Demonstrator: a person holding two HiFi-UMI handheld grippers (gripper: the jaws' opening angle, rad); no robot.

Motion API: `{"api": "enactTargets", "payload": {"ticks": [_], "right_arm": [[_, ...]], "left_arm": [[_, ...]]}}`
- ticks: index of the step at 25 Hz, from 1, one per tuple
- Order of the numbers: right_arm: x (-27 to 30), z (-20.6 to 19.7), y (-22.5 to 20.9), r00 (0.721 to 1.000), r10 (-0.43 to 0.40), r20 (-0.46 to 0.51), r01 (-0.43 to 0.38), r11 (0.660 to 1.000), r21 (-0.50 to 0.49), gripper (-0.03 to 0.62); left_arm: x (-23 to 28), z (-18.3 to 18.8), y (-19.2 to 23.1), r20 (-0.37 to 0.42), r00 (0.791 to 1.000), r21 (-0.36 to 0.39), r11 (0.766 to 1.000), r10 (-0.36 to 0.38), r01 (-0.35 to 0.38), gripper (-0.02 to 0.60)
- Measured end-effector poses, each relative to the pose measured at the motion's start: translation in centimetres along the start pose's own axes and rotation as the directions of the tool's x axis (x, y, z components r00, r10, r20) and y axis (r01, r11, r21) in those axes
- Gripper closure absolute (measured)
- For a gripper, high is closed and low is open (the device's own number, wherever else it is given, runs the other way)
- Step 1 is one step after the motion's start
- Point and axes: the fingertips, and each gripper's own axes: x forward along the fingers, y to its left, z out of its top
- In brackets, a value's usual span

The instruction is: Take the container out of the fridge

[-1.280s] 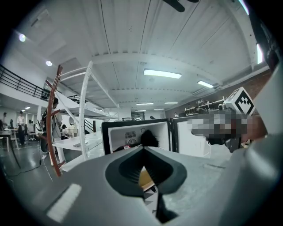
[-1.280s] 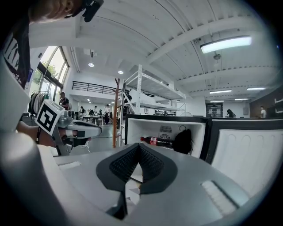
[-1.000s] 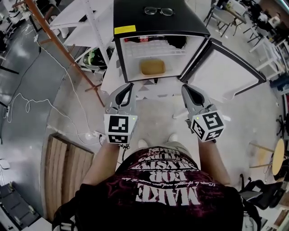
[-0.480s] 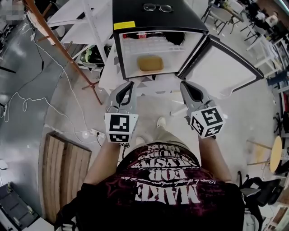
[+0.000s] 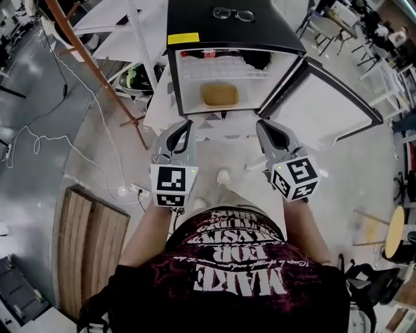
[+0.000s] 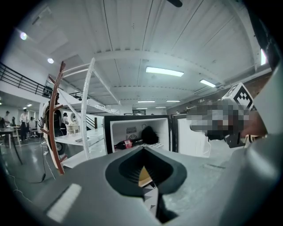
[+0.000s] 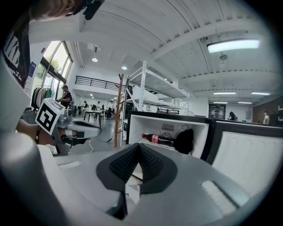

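Note:
A tan container (image 5: 220,95) lies on the lower shelf of a small black fridge (image 5: 234,31) whose door (image 5: 323,105) stands swung open to the right. My left gripper (image 5: 184,123) and right gripper (image 5: 262,124) hover side by side just short of the fridge's opening, both shut and holding nothing. In the left gripper view, a sliver of the container (image 6: 144,177) shows through the slit below the left gripper (image 6: 143,151). The right gripper (image 7: 139,147) points at the open fridge. On the upper shelf lie a cola bottle (image 7: 158,140) and a black object (image 7: 184,140).
Glasses (image 5: 229,13) rest on the fridge top. A white shelving rack (image 5: 123,26) and a slanted brown pole (image 5: 97,71) stand to the left. Cables (image 5: 39,146) trail over the floor and a wooden pallet (image 5: 88,247) lies at the lower left.
The person has stepped a little towards the fridge. Both grippers stay shut and keep their place in front of the opening.

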Motion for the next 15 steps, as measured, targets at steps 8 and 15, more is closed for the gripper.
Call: {"api": "enactTargets", "payload": {"ticks": [8,15], "right_arm": [[1.5,-0.5,-2.1,1.0,0.019,0.013,-0.019,1.0,0.025,0.565],[4.3,-0.3,-4.1,0.999,0.048,0.023,-0.049,0.998,0.047,0.565]], "left_arm": [[2.1,0.1,-0.3,-0.017,1.0,0.022,1.0,0.007,-0.006,0.581],[4.0,0.7,1.2,-0.026,0.999,0.006,0.999,0.046,-0.046,0.581]]}}
